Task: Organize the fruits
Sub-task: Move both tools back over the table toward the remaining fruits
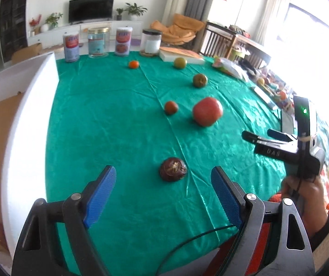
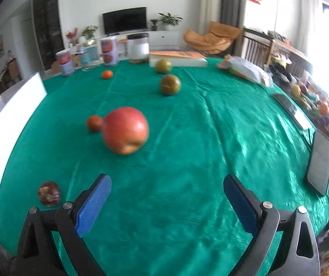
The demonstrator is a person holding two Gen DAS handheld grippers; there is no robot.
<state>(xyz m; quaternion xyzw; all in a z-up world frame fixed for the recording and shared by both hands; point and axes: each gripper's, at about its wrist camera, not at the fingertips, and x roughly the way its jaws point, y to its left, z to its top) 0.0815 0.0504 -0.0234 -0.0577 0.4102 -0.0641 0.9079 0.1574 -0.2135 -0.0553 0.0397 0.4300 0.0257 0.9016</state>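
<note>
Currently, six loose fruits lie scattered on a table under a shiny green tablecloth (image 1: pixel 109 124). Nearest, a dark brown wrinkled round fruit (image 1: pixel 173 169) rests on the cloth just ahead of the left gripper (image 1: pixel 163 188), whose blue-padded fingers (image 1: pixel 100 195) are spread wide with nothing between them; the fruit sits roughly in line with the gap but beyond the tips. Farther out, a large red apple (image 1: pixel 207 111) lies to the right of a small red-orange fruit (image 1: pixel 171 107), the two close together. Beyond them come a brownish-green round fruit (image 1: pixel 200 80), a yellow-green round fruit (image 1: pixel 180 63) near the far edge, and a small orange tangerine (image 1: pixel 133 64) to the far left. The right gripper (image 2: pixel 167 203) hovers over bare cloth near the table's right side, its blue pads likewise held wide apart and empty, with the apple ahead and to its left. In the left wrist view that gripper appears at the right, held in the person's hand (image 1: pixel 307 193). A white board (image 1: pixel 28 124) stands along the left edge of the table. Along the far edge stand a row of labelled tins and glass jars (image 1: pixel 109 42) and a flat white-and-orange box (image 1: pixel 182 55). A dark phone (image 2: pixel 320 162) lies on the cloth at the right.
</note>
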